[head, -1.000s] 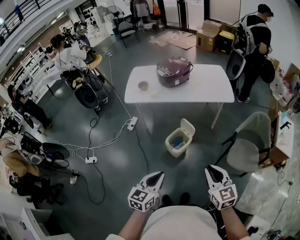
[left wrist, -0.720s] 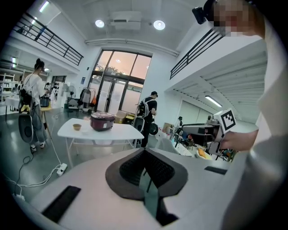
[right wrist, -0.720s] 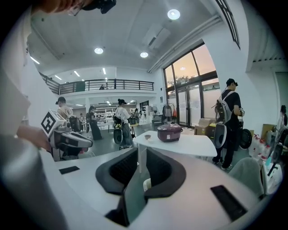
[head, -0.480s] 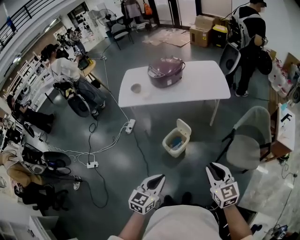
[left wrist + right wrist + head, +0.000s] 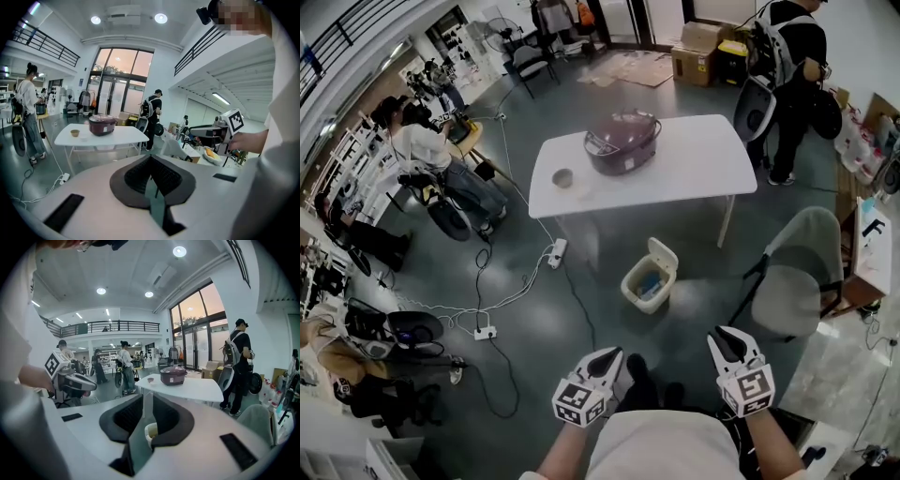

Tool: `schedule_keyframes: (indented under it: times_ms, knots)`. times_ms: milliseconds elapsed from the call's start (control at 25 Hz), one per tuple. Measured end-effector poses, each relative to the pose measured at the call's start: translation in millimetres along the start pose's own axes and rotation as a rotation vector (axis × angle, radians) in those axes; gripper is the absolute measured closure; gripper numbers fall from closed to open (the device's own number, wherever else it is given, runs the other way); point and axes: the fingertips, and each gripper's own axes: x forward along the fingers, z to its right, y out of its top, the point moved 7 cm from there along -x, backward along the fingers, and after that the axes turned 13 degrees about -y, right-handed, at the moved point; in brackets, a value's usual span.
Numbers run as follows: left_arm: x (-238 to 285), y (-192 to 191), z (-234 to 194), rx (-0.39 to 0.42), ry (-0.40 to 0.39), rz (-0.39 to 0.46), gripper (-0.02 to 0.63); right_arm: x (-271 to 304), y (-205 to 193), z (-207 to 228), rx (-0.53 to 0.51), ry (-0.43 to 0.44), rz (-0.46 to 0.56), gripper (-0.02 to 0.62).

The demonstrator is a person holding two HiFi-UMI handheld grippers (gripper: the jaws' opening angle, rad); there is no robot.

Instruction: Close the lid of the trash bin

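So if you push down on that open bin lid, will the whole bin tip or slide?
The trash bin looks like small, thin plastic with little showing inside, so it is probably light. Its lid stands upright at the far edge and should swing down easily. The floor looks smooth, so a sideways shove might slide the bin.

Trash bin (image 5: 649, 277) before table (image 5: 698, 167); cooker (image 5: 622, 142), bowl (image 5: 562, 177) on table; chair (image 5: 797, 281) right.

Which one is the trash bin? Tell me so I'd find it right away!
Find the big white table in the middle of the room, with the purple cooker on it. On the grey floor just in front of it stands the trash bin. It is small and cream, and its lid is tipped up, showing something blue inside.
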Motion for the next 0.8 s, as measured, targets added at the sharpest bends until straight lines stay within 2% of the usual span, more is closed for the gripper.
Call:
schedule_keyframes:
  times_ms: [280,800]
  knots:
    - [12,6,-46,-0.015,-0.021,-0.012,0.595,44,-2,-4,0.008,-0.014,-0.038,0.515]
    - [38,44,-180,-0.006,-0.068,-0.047,0.595,170,26,-23,0.0,-0.035,-0.108,0.517]
